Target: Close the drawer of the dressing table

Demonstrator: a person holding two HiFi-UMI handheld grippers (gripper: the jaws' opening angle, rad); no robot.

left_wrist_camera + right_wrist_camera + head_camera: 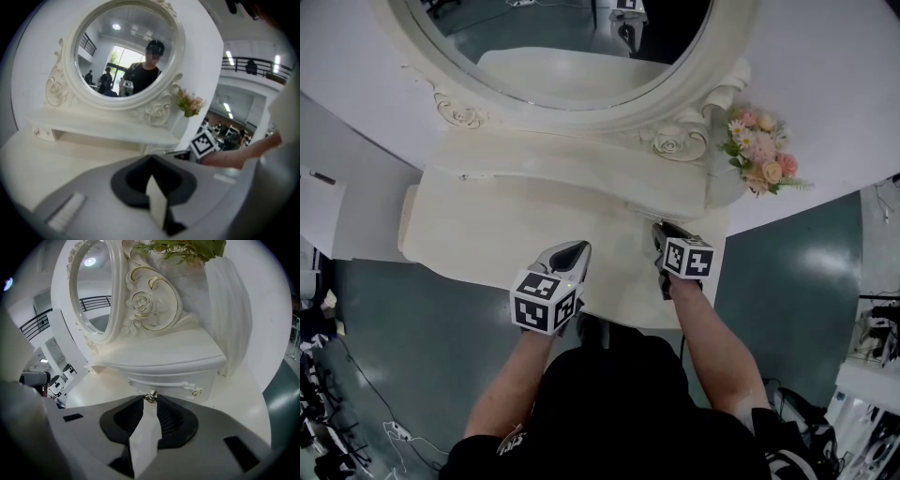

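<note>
Dressing table, white, seen from steeply above; its curved front edge runs just ahead of the person's body. The oval mirror stands at the back on a raised shelf. The flowers sit at the shelf's right end, beside the carved mirror frame.

The drawer sits under the right end of the shelf, its trimmed front facing the person. How far out it stands cannot be told. The right gripper points down at the drawer front, its jaws closed on the small metal knob, which is pinched between the tips. The shelf's overhanging edge lies just above the knob, and the tabletop runs right below the jaws.

The left gripper hangs over the tabletop near its front edge, left of the right gripper and apart from it. Its jaws are together and hold nothing. A wide stretch of tabletop lies open to its left. Teal floor shows on both sides of the table.
</note>
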